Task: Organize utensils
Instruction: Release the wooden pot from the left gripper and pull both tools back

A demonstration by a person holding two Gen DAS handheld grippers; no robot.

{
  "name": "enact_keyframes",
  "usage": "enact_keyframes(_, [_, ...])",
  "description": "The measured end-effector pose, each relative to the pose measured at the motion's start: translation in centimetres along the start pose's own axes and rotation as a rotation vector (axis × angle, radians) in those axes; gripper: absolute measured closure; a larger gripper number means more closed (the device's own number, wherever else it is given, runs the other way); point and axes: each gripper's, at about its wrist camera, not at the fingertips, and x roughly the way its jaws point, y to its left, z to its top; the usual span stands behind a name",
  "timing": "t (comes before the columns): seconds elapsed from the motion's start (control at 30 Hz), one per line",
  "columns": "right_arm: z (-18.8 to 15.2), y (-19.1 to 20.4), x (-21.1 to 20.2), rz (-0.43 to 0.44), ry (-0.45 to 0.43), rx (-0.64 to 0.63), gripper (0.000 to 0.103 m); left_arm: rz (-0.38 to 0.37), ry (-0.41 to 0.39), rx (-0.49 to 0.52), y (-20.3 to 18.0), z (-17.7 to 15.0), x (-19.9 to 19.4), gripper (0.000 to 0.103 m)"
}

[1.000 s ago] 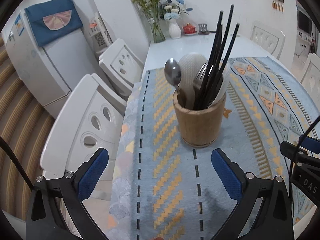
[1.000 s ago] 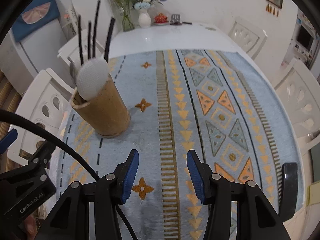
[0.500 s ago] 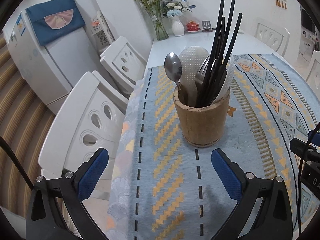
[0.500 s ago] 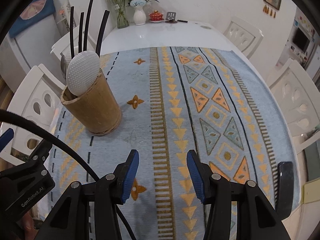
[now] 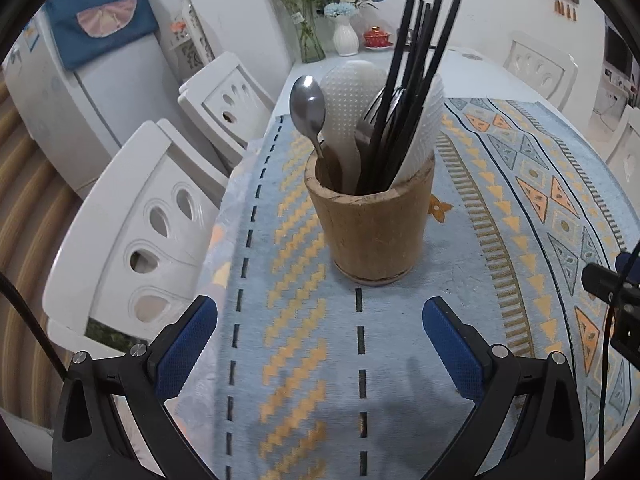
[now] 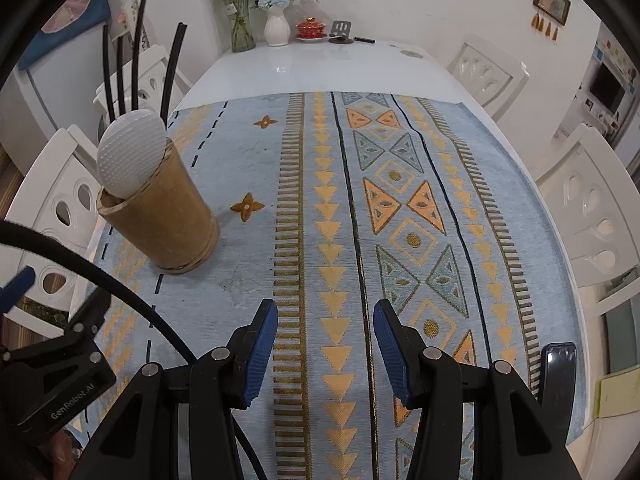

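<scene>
Right hand-held gripper parted, empty, over patterned cloth, wooden utensil holder far left, chopsticks upright inside

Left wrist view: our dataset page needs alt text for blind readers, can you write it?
A wooden utensil holder stands upright on a patterned blue tablecloth, holding black chopsticks, a metal spoon and white rice paddles. The left gripper hangs open and empty before it. White chairs line the table's left side.

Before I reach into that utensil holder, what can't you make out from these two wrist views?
- Left wrist view: the lower ends of the metal spoon, chopsticks and white paddles, hidden by the wooden holder wall.
- Left wrist view: chopstick tips, cut off by the top edge.
- Right wrist view: most utensils, hidden behind one paddle.
</scene>
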Motion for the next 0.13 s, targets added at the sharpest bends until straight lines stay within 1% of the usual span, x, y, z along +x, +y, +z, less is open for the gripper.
enact_keyframes(0.07, [-0.05, 0.08, 0.18, -0.001, 0.005, -0.008, 0.055, 0.019, -0.017, -0.015, 0.21, -0.16, 0.1, 0.0])
enact_keyframes(0.1, [-0.11, 0.18, 0.28, -0.001, 0.007, -0.012, 0.055, 0.018, -0.017, -0.018, 0.28, -0.18, 0.2, 0.0])
enact_keyframes(0.13, [-0.15, 0.27, 0.36, 0.001, 0.009, -0.017, 0.055, -0.002, -0.009, -0.022, 0.36, -0.18, 0.36, 0.0])
